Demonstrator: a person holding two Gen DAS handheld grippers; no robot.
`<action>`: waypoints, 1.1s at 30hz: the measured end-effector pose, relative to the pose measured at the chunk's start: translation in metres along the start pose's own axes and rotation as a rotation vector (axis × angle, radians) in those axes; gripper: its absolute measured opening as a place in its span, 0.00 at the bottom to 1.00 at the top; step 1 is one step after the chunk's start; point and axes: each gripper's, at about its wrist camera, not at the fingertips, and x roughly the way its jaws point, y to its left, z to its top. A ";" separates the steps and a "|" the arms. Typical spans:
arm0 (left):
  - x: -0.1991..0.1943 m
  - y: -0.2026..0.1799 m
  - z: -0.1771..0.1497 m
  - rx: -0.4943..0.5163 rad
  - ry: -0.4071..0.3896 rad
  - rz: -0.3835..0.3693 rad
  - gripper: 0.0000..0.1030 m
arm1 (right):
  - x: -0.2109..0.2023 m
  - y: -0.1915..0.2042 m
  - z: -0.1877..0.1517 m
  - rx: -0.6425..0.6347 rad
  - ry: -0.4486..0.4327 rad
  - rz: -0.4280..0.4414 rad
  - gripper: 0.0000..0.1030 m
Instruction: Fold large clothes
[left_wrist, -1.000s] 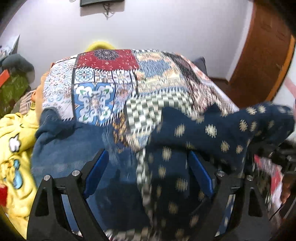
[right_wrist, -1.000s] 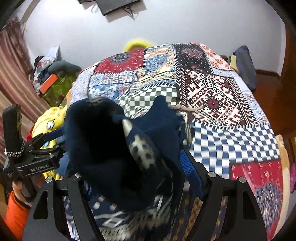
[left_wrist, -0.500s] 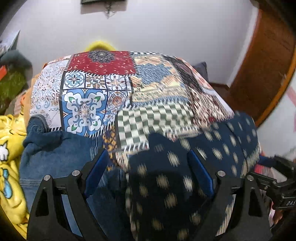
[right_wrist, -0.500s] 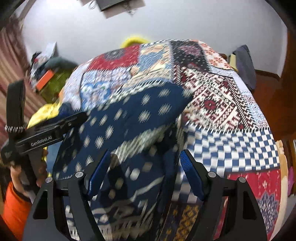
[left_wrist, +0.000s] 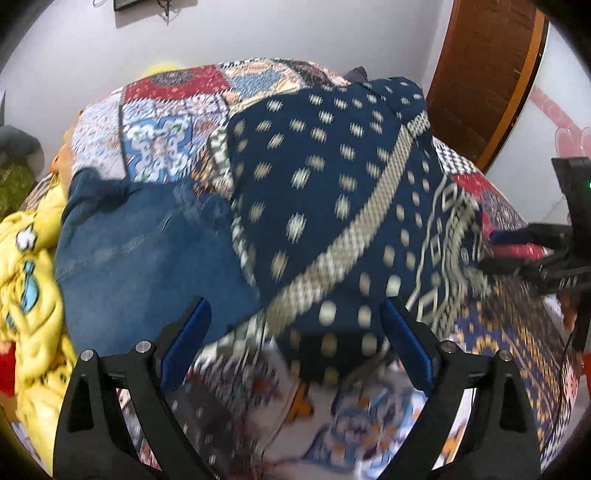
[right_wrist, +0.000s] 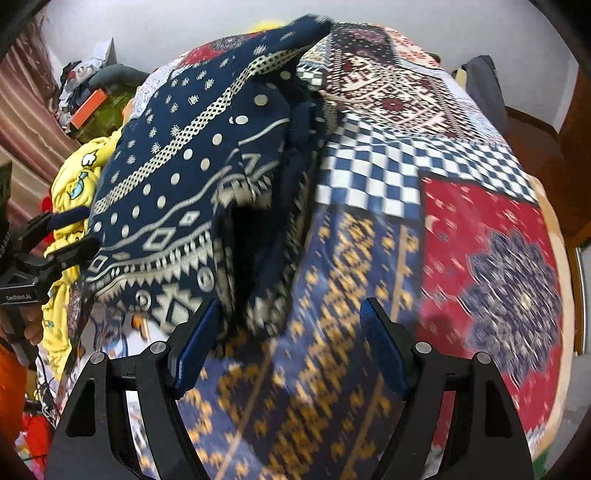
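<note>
A large navy garment (left_wrist: 332, 206) with white dots and geometric bands lies spread on the patchwork bed cover (left_wrist: 166, 144). It also shows in the right wrist view (right_wrist: 184, 177), rumpled along its right edge. My left gripper (left_wrist: 295, 343) is open and empty, its blue pads just before the garment's near edge. My right gripper (right_wrist: 290, 350) is open and empty, its left pad close to the garment's lower corner. Each gripper shows side-on in the other's view, the right one (left_wrist: 517, 251) and the left one (right_wrist: 66, 236), both at the garment's edges.
Blue jeans (left_wrist: 140, 251) lie left of the garment, with a yellow cartoon-print cloth (left_wrist: 29, 280) beyond them. The bed cover (right_wrist: 480, 236) stretches to the right. A wooden door (left_wrist: 480, 74) stands at the right, clutter (right_wrist: 88, 99) by the wall at left.
The navy garment, bunched and lifted a second ago, has been flung out and now lies spread flat on the bed. Both grippers have pulled back toward its near edge.
</note>
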 end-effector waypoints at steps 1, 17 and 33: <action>-0.007 0.005 -0.003 -0.015 -0.008 0.007 0.91 | -0.004 -0.002 -0.001 0.005 -0.001 -0.003 0.72; 0.022 0.053 0.044 -0.322 0.009 -0.227 0.91 | 0.017 0.001 0.068 0.147 -0.096 0.182 0.75; 0.093 0.063 0.066 -0.487 0.070 -0.451 0.79 | 0.064 -0.005 0.092 0.243 -0.042 0.343 0.58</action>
